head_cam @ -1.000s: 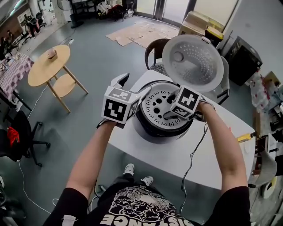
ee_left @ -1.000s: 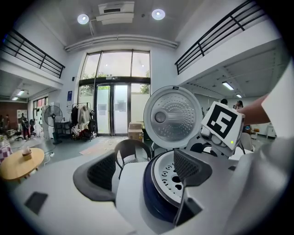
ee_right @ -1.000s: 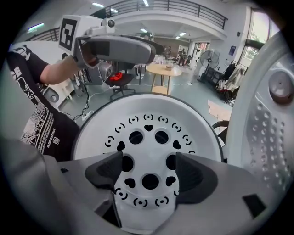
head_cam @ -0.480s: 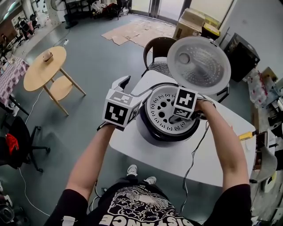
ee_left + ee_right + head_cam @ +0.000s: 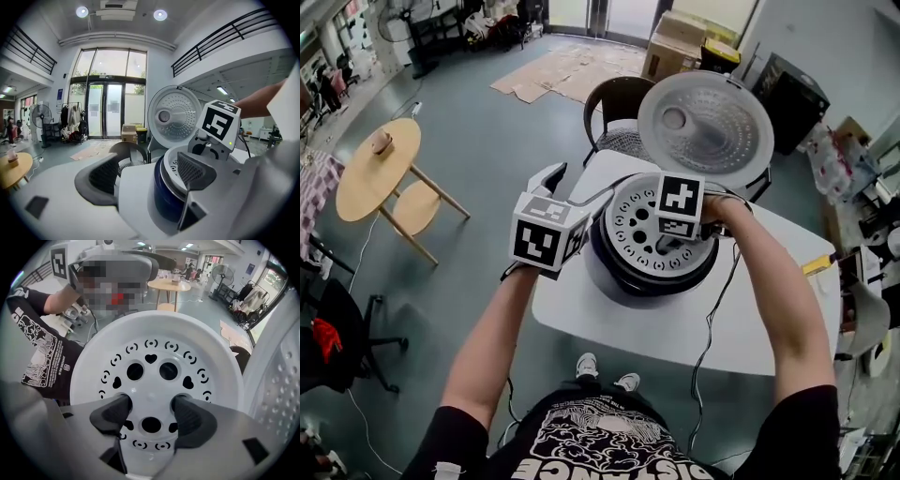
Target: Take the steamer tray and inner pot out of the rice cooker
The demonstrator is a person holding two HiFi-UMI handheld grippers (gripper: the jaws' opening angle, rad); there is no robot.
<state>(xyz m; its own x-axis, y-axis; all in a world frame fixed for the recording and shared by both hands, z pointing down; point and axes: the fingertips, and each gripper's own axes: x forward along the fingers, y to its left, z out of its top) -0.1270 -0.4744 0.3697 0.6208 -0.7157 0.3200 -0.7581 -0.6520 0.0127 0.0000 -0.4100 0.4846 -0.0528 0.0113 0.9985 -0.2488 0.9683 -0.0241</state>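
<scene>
The rice cooker (image 5: 647,277) stands on the white table (image 5: 769,309) with its lid (image 5: 705,122) swung up. The white steamer tray (image 5: 633,225), pierced with round and heart holes, sits in its mouth and hides the inner pot. My right gripper (image 5: 661,246) points straight down onto the tray (image 5: 154,338). Its jaws (image 5: 150,411) have just been closing, fingertips at two round holes with the tray's middle between them, not visibly pinched. My left gripper (image 5: 577,192) is open at the cooker's left side. In the left gripper view (image 5: 147,176) the cooker's dark wall (image 5: 161,197) shows between its fingers.
A dark chair (image 5: 614,98) stands behind the table near the raised lid. A power cord (image 5: 717,319) trails over the table's front edge. A round wooden side table (image 5: 380,169) is on the floor far left, with cardboard boxes (image 5: 680,42) at the back.
The right gripper has tipped more upright over the tray and its jaws have narrowed onto the holes. The left gripper has edged closer to the cooker's side.
</scene>
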